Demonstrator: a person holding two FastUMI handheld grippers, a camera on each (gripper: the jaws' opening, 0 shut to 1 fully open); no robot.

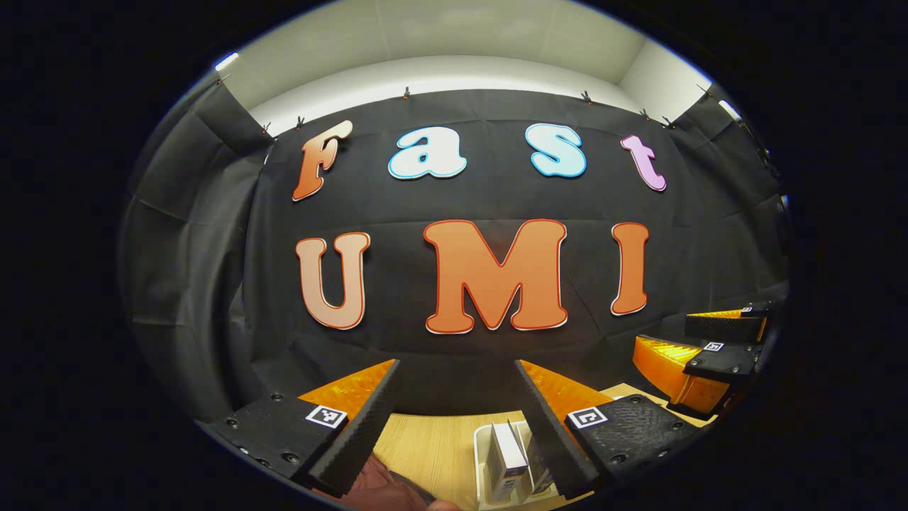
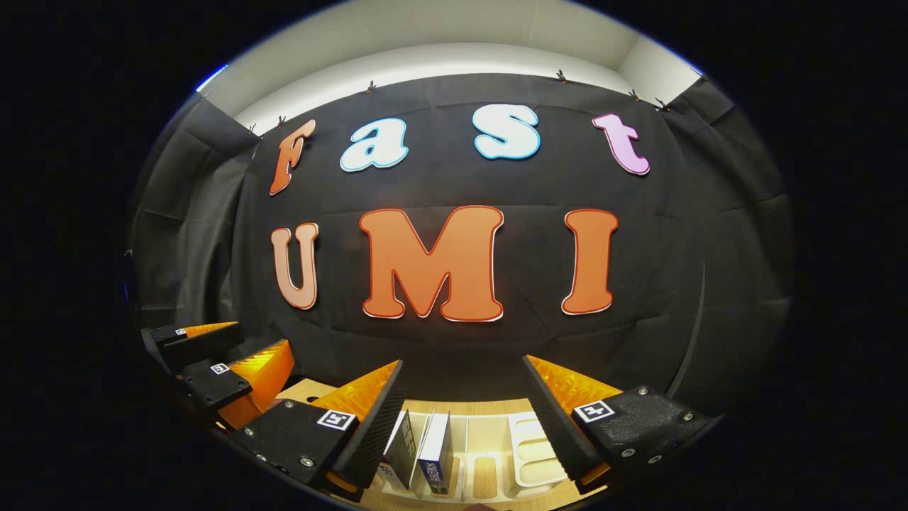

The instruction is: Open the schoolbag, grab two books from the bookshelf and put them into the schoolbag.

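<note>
Now both raised, nothing gripped | left gripper (image 1: 457, 404) and right gripper (image 2: 461, 404) have fingers spread wide | books (image 2: 425, 451) stand in white bookshelf (image 2: 528, 443) low below right gripper | dark reddish thing (image 1: 379, 486) at bottom is maybe the schoolbag | risk: coming down steep, my finger tips a neighbour book.

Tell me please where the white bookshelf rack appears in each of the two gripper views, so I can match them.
Left gripper view: the white bookshelf rack sits at the bottom edge, right of centre, between that gripper's fingers, with one white book standing in it.
Right gripper view: the rack lies at bottom centre between the fingers, with two books standing at its left end.
Shared landmark: the wooden table under the rack, in front of the black cloth wall.
</note>
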